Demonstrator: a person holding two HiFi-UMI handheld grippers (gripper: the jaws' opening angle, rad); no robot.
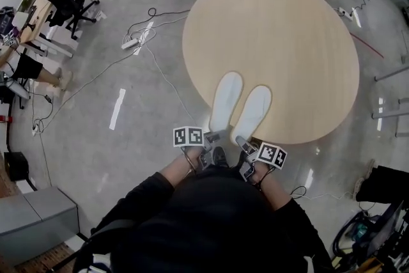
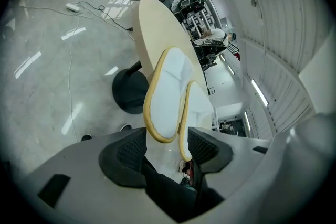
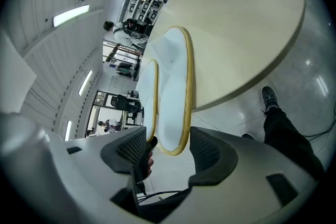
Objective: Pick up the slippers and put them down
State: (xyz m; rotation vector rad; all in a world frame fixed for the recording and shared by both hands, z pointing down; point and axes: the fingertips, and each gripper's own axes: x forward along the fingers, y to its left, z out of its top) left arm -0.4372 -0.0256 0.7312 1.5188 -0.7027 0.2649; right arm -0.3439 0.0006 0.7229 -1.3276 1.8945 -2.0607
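The round table (image 1: 281, 29) carries two white slippers (image 1: 226, 99) side by side at its near edge (the heels hang over the rim). The left hand-held gripper (image 2: 167, 147) has jaws apart, one heel in the gap; the right hand-held gripper (image 3: 167, 149) is the same.

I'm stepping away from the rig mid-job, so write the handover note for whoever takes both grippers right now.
Left gripper: open, jaws apart on either side of the left slipper's heel, not clamped.
Right gripper: open, jaws apart on either side of the right slipper's heel, not clamped.
Slippers: side by side, flat on the round table, heels at its near edge.
Done: nothing certain. The pictures do not show whether this is before the pick-up or after the put-down.
Left: if they are not yet lifted, probably close on both heels, lift, and set them down.
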